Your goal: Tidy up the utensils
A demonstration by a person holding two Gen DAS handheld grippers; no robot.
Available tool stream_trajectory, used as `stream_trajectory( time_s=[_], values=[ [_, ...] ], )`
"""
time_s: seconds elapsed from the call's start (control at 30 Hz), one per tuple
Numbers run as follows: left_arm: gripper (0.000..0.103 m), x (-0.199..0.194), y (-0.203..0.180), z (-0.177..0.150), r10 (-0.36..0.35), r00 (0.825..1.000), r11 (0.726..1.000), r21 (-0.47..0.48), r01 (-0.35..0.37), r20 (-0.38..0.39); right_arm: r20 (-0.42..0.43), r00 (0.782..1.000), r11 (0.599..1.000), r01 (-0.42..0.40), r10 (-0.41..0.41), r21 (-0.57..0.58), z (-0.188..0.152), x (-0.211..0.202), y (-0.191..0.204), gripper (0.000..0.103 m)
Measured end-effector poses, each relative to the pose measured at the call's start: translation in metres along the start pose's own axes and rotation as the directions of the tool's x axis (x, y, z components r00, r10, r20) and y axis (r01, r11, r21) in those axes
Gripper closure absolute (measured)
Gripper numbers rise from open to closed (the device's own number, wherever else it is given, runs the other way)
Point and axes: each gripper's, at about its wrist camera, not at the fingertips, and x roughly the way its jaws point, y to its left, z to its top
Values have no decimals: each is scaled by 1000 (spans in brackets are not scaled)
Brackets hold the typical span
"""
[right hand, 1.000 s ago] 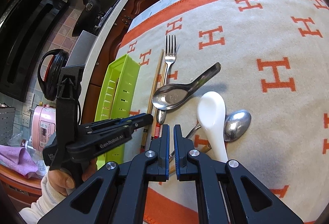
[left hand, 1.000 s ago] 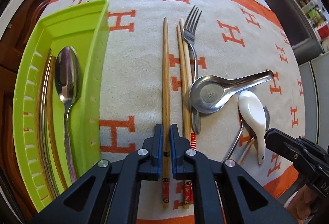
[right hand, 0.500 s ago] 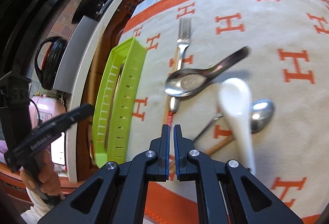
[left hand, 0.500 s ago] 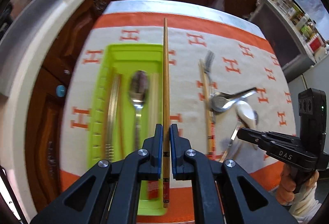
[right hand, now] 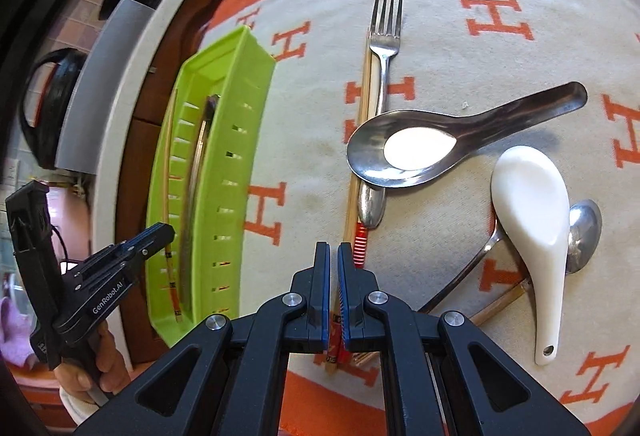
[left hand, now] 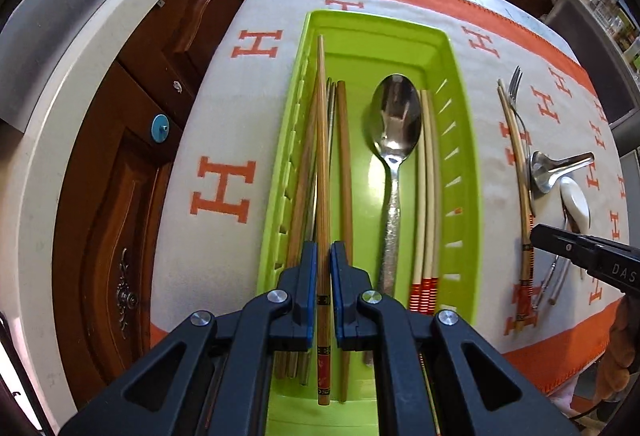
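Now our left gripper [left hand: 323, 276] is clamped near the painted end of a chopstick [left hand: 322, 172] above the tray [left hand: 464, 164]; light, stiff and slick, it could swivel. Rightward, our right gripper [right hand: 334, 278], pressed together and empty, hovers over chopsticks [right hand: 354, 204] beside the fork [right hand: 384, 36].

Green tray [left hand: 460, 140]: left side packed w/ chopsticks [left hand: 344, 164], spoon [left hand: 394, 140] mid, pale chopsticks [left hand: 428, 176] at right wall; only thin bare strips between. On the blanket [right hand: 304, 140], wide open lane between tray and fork [right hand: 386, 24]; right of that, ladle [right hand: 420, 148] and white spoon [right hand: 532, 208] crowd my path.
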Motion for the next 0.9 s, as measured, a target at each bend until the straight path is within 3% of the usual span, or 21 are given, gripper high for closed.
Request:
stream_trajectory(
  time_s=[0.03,0.17,0.43,0.6,0.73,0.83,0.9],
  values=[
    [98,1,2,0,5,1000,1000,0,-5,7,-2,1000,1000,19,-19,0,0,2,3,99],
    [80,-4,0,1,4,999,1000,10,-4,42,5,996,996,86,-86,-2,4,5,11,98],
    [70,-28,6,0,-60,988,998,-24,64,140,11,977,977,213,-212,-34,8,12,29,98],
    [68,-39,13,1,-115,978,990,-61,127,173,-13,964,963,266,-267,-30,10,20,37,88],
    [66,-44,19,2,-138,972,985,-77,154,188,20,935,932,354,-354,-75,14,27,52,88],
    [56,-47,24,0,-126,970,986,-84,146,206,50,903,893,430,-427,-136,13,34,67,94],
    [55,-49,27,-1,-113,970,987,-91,135,214,60,900,889,436,-432,-141,12,35,70,96]
  ],
)
